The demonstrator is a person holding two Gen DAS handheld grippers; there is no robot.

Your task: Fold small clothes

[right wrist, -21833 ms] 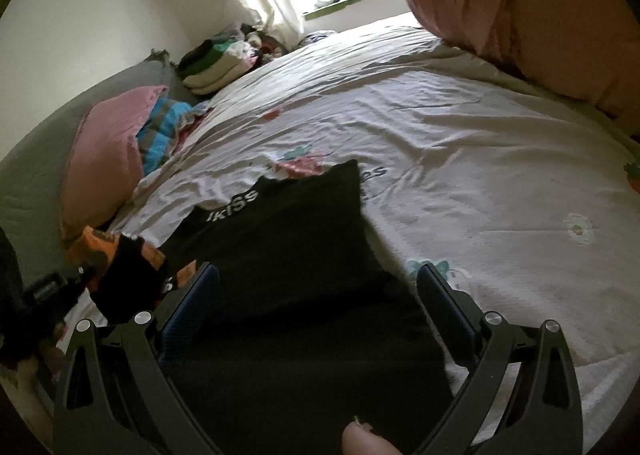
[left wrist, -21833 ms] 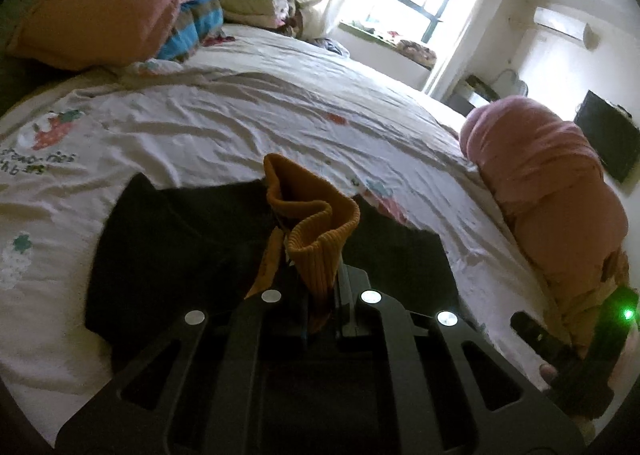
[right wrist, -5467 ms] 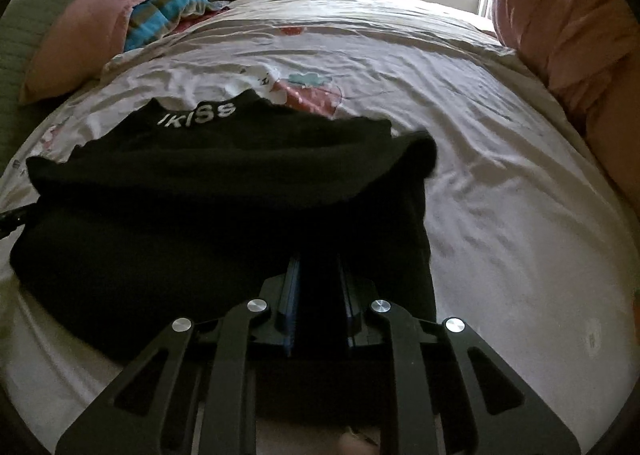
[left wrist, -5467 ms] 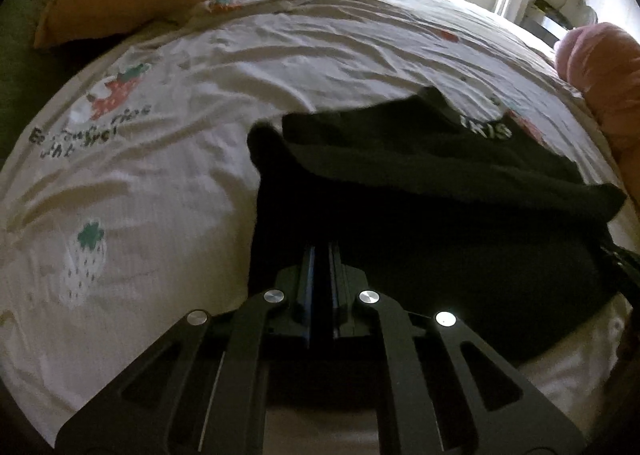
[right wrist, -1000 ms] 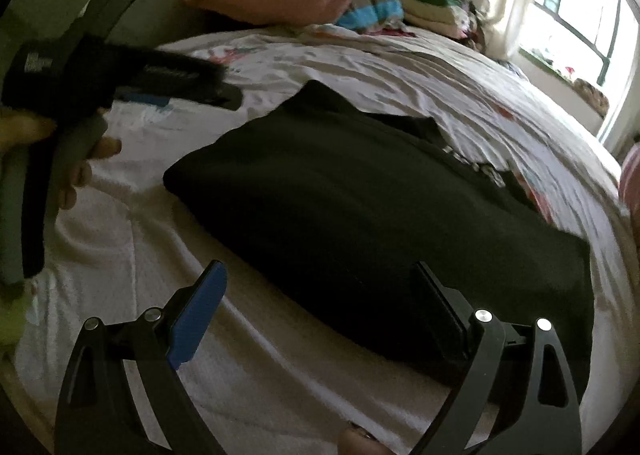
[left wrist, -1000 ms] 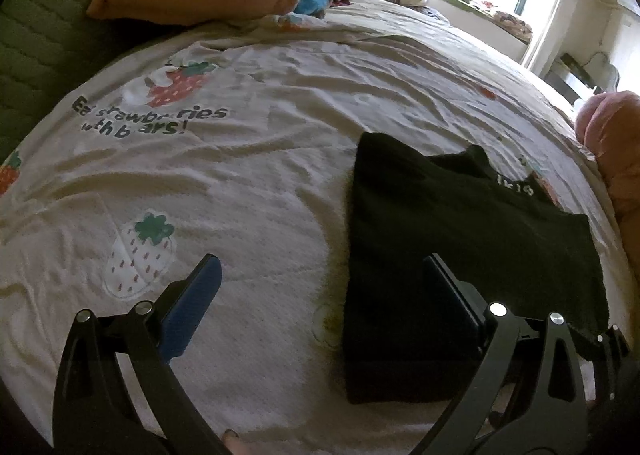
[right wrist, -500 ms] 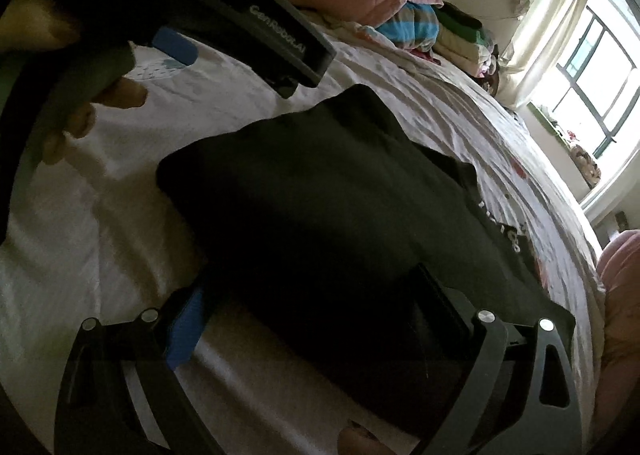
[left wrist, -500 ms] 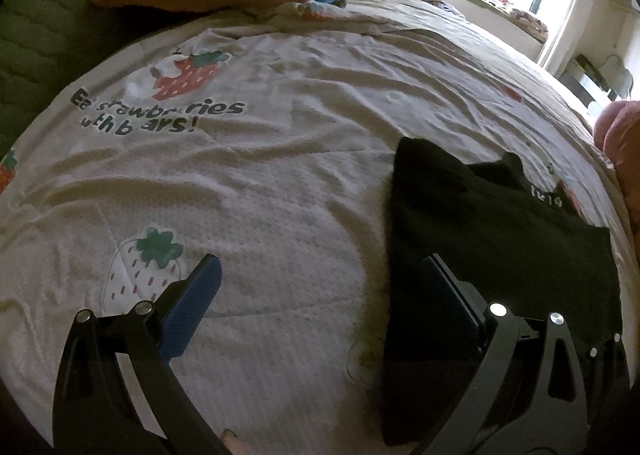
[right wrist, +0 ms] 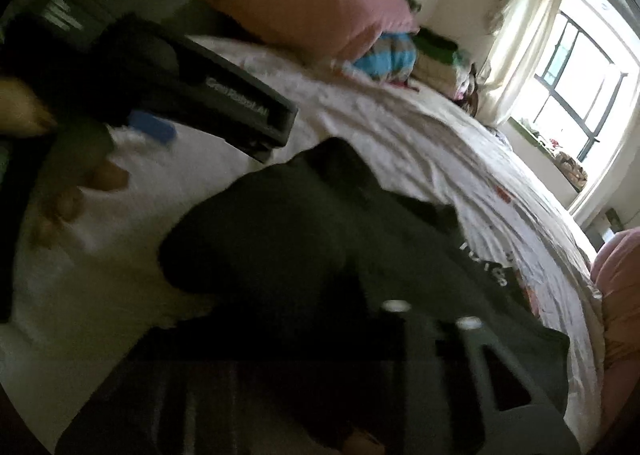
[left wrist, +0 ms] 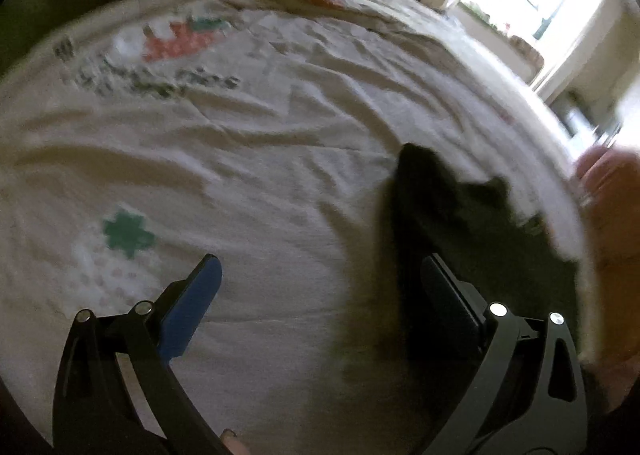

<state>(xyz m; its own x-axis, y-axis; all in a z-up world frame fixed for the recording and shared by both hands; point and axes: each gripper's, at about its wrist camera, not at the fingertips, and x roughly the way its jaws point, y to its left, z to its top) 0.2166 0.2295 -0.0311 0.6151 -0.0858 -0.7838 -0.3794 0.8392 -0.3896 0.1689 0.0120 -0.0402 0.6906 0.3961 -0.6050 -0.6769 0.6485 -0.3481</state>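
2 grippers work one black garment (left wrist: 472, 215) on the bedsheet (left wrist: 260, 159). The left gripper (left wrist: 320, 287) hangs wide open and empty, its right finger over the garment's left edge, likely lining up a pinch. The right gripper (right wrist: 432, 319) has just been closing, apparently onto the near hem between its jaws.

A folded garment (left wrist: 472, 223) lies on the bed (left wrist: 280, 143), near and right. Pillows (right wrist: 320, 3) and stacked clothes (right wrist: 436, 59) sit far left.
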